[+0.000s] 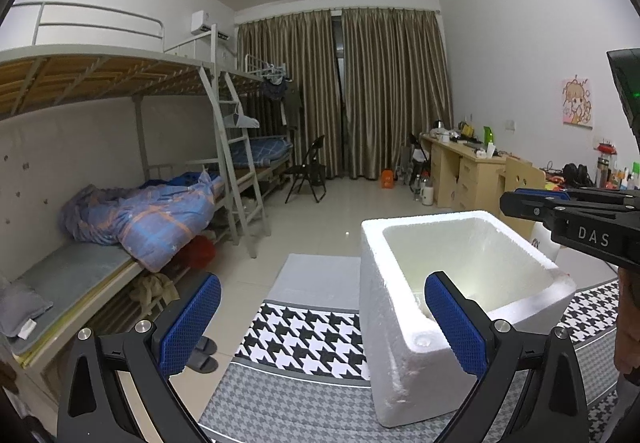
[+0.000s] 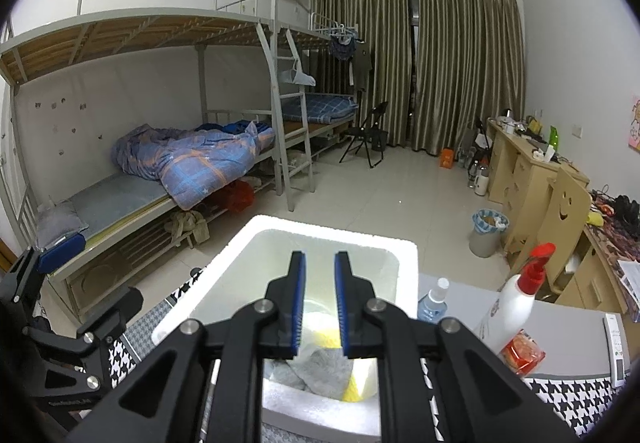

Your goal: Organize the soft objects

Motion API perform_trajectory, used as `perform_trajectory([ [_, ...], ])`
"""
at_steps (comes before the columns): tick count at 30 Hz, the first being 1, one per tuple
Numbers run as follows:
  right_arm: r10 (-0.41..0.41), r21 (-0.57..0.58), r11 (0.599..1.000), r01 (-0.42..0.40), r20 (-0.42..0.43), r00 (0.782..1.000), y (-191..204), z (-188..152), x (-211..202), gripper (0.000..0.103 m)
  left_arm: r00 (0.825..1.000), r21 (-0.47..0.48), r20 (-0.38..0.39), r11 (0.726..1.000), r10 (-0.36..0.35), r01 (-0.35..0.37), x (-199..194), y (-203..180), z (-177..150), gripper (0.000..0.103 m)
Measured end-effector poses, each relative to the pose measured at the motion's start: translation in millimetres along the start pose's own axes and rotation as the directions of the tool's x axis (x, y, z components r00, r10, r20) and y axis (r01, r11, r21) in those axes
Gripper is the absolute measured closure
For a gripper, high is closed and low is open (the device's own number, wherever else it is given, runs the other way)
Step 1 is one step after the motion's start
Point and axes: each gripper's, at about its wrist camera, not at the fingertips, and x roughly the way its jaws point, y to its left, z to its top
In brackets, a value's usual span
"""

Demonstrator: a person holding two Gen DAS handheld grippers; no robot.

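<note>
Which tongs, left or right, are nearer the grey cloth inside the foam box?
Right. The right tongs hang over the foam box opening, directly above the grey cloth. The left tongs sit outside the box, at its near corner.

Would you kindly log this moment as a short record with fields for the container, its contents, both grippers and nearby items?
container: white foam box, open-topped, standing on the houndstooth-patterned cloth
contents: grey cloth and a yellow soft item, lying inside the box
left gripper: open, empty, one finger at the box's near corner
right gripper: above the box opening, fingers slightly apart, nothing between them
nearby: white spray bottle with red trigger and small clear bottle, right of the box
</note>
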Motion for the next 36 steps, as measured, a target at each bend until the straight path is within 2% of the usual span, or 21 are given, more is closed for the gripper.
perform_trajectory([
  [1, -0.003, -0.005, 1.000, 0.003, -0.002, 1.000, 0, -1, 0, 0.083, 1.000, -0.003, -0.003, 1.000, -0.002, 0.002, 0, 0, 0, 0.001],
  [7, -0.005, -0.011, 1.000, 0.005, -0.002, 1.000, 2, -4, -9, 0.082, 1.000, -0.012, -0.005, 1.000, -0.007, 0.007, -1, 1, -1, 0.001],
  [9, -0.007, -0.009, 1.000, 0.007, 0.000, 1.000, 0, -5, -12, 0.078, 1.000, -0.013, -0.003, 1.000, -0.005, 0.005, -2, 1, -1, 0.001],
  [11, -0.007, -0.009, 1.000, 0.007, 0.006, 1.000, 1, -4, -13, 0.061, 1.000, -0.021, -0.011, 1.000, -0.001, 0.001, -1, 1, 0, 0.001],
  [13, -0.016, -0.007, 1.000, 0.016, 0.028, 0.999, 0, -4, -18, 0.051, 1.000, -0.022, -0.012, 1.000, -0.005, 0.005, -2, 0, 1, 0.001],
  [17, -0.014, -0.003, 1.000, 0.014, 0.043, 0.999, 0, -2, -21, 0.039, 1.000, -0.013, -0.009, 1.000, -0.014, 0.014, -6, -4, 3, 0.001],
  [26, -0.011, 0.008, 1.000, 0.010, 0.049, 0.999, 0, -1, -24, 0.039, 0.998, -0.024, -0.049, 0.999, -0.047, 0.046, -4, -6, 2, 0.001],
  [29, -0.011, 0.007, 1.000, 0.010, 0.049, 0.999, -1, -1, -24, 0.039, 0.999, -0.025, -0.036, 1.000, -0.010, 0.010, -6, -6, 3, 0.001],
  [36, -0.005, 0.023, 1.000, 0.003, 0.061, 0.998, -6, -7, -32, 0.038, 0.997, -0.035, -0.030, 0.997, -0.067, 0.065, -11, -6, 1, 0.001],
])
